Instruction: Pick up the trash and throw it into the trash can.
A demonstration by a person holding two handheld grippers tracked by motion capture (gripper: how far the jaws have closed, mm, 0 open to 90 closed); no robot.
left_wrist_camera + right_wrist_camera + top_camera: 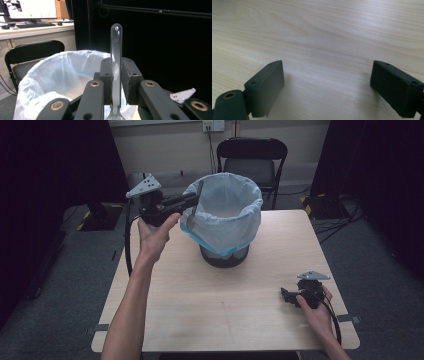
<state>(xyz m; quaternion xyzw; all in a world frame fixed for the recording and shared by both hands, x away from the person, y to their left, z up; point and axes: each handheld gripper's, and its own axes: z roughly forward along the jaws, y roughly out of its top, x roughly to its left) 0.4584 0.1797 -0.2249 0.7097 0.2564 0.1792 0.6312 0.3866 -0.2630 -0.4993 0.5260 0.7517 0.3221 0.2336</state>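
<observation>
Left forearm is extended far and raised; left gripper is held level in the left hand, jaws closed on a spoon. Right gripper is held low at near right in the right hand, jaws spread wide.

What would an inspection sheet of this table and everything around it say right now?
Surface: pale wood table, bare apart from the bin and the right gripper.
Job's things: bin with a white liner near the far edge; metal spoon held upright beside the bin's left rim, bowl down.
Clutter: nothing seen.
Grippers: left gripper raised by the bin, shut on the spoon's handle; right gripper low on the table near its right edge, jaws wide apart, nothing between them.
Cables: one trails from each gripper; more lie on the floor at right.
Surroundings: folding chair behind the table, dark curtains at both sides, grey carpet, desk with monitor.
</observation>
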